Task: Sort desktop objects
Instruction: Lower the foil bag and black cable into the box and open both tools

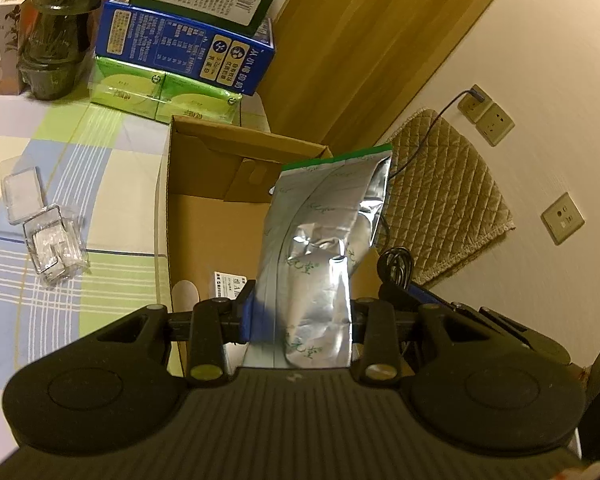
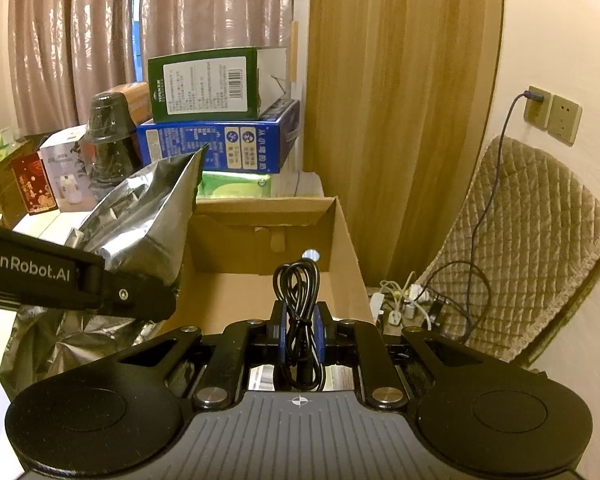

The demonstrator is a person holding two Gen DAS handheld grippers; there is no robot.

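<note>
On the checked cloth of the tabletop (image 1: 80, 168), left of everything, lies a clear plastic case (image 1: 52, 236), not yet sorted. The left hand-held gripper (image 1: 300, 320) is clamped on a crinkled silver foil pouch with a green top edge (image 1: 320, 240), held upright over the open brown cardboard box (image 1: 204, 216), which seems to hold only a white printed label (image 1: 228, 286). Lower the pouch well inside before letting go, or it may tip over the wall. The right hand-held gripper (image 2: 300, 334) is pinched on a coiled black cable (image 2: 298, 300) above the same box; it should drop clear of the pouch.
</note>
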